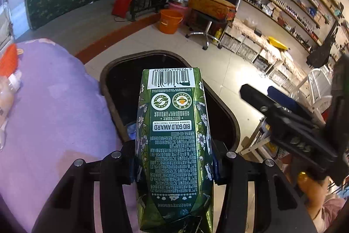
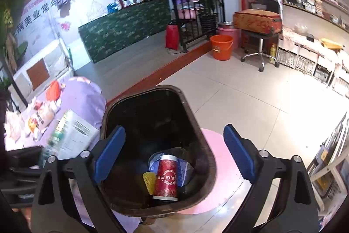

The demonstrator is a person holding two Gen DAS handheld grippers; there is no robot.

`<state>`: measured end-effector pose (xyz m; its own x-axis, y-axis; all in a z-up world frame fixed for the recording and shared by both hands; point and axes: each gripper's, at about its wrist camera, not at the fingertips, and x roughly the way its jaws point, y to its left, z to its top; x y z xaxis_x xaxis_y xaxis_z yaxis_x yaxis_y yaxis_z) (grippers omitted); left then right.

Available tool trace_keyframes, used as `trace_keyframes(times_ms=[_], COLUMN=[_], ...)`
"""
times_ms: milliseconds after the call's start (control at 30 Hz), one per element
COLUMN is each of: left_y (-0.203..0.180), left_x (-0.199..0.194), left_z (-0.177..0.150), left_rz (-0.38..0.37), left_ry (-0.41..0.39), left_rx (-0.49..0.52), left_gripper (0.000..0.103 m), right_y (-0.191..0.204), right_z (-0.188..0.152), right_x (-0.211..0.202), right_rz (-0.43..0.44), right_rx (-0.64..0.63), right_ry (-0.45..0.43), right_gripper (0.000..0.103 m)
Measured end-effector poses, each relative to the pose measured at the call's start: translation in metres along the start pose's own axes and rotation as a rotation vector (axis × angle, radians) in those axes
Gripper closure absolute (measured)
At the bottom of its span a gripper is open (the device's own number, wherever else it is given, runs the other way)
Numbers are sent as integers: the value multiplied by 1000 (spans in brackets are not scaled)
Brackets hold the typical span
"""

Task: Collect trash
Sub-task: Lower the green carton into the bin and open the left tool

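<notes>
Green carton (image 1: 174, 134) sits clamped between the left gripper's (image 1: 174, 164) fingers, above the bin (image 1: 229, 121). Right gripper's (image 2: 174, 156) fingers stand wide, empty, above the bin's red can (image 2: 166, 178).

Orange bucket (image 2: 221, 47) on floor, swivel stool (image 2: 259, 45) beside, green-covered counter (image 2: 124, 27)

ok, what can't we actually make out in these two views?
- Left wrist: bin contents, hidden behind the green carton held by the left hand-held gripper.
- Right wrist: the carton, motion-blurred; print unreadable.
- Right wrist: bin floor, dark beyond the red can.
- Both: shelf items, too small.
</notes>
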<state>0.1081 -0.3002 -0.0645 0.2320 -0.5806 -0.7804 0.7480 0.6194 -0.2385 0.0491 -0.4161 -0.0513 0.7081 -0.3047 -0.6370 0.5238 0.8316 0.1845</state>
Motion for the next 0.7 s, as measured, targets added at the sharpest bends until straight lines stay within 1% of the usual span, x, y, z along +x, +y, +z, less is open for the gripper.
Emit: trace_keyframes(times_ms=[67,200,300,367,467,567,600,667,700], left_y=[-1,-7,-9,-10,-11,-14,-15,-16,-15], left_x=[11,31,44,49,56,59,59,60,60], left_z=[3,7,8,8,7,6,6,7,6], left_rz=[-7,11,17,29,29,43,45,39,35], left_ry=[32,85,119,133,161,155,152,148,144], left_rx=[3,4,1,8,12,22,25,21,18], left_gripper=[55,55,55,55,55,54,52,42,35], right_y=[-6,-19,-26,-30,-31,-31,-31,-32,-32], right_z=[1,3,1,-1,-2,-4,-4,-5,-5], right_x=[-4,-9,-10,-11,-10,-10,-9,-9,-10], right_rz=[-7,-28,-19,-22,-20,-21,-20,-17,-15], right_rx=[18,42,71,78,82,81,83,90,94], right_ry=[-11,-15,-12,-9,-7,-6,-5,-3,-4], right_gripper=[10,10,10,10,10,10,9,8,8])
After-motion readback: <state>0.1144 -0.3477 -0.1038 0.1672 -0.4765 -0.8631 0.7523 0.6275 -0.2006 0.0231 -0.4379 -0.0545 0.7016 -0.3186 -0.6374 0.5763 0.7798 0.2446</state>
